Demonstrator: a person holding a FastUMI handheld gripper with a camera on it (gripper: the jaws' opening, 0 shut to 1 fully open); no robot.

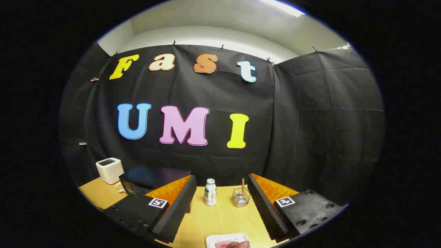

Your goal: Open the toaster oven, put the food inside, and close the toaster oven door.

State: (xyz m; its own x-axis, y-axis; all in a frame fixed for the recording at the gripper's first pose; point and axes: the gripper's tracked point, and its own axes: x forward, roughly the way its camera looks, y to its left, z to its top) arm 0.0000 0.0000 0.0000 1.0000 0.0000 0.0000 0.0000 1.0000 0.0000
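Toaster oven point(151, 177), closed beyond the left finger, is best approached handle-first with the gripper point(220, 203), whose 2 fingers are spread wide and hold nothing.

black cloth walls point(310, 120), wooden table point(220, 220), white ceiling's strip light point(282, 7)

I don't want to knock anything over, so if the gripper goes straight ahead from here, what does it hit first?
Probably the white bottle standing beyond the open gripper, with the wire basket beside it, though depth is unclear.
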